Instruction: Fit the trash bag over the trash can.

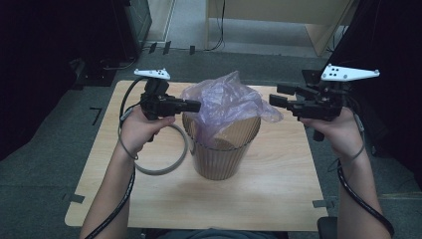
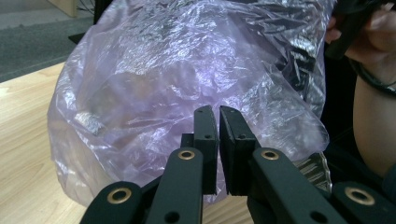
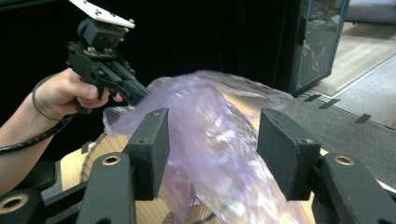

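A ribbed brown bin [image 1: 221, 154] stands in the middle of the wooden table [image 1: 278, 194]. A crumpled purple plastic bag [image 1: 226, 102] bulges out of its top. My left gripper [image 1: 196, 105] is level at the bag's left edge, and its jaws [image 2: 218, 116] are shut on a fold of the film [image 2: 177, 70]. The right gripper view shows that gripper [image 3: 140, 98] pinching the bag's rim [image 3: 219, 116]. My right gripper [image 1: 273, 99] hovers at the bag's right side. Its jaws [image 3: 212, 135] stand wide open, and the film beyond them is untouched by the pads.
A grey ring [image 1: 166, 167] lies flat on the table left of the bin, under my left forearm. Black cables trail from both grippers. Dark equipment [image 1: 134, 20] and a wooden cabinet [image 1: 318, 30] stand on the floor beyond the table's far edge.
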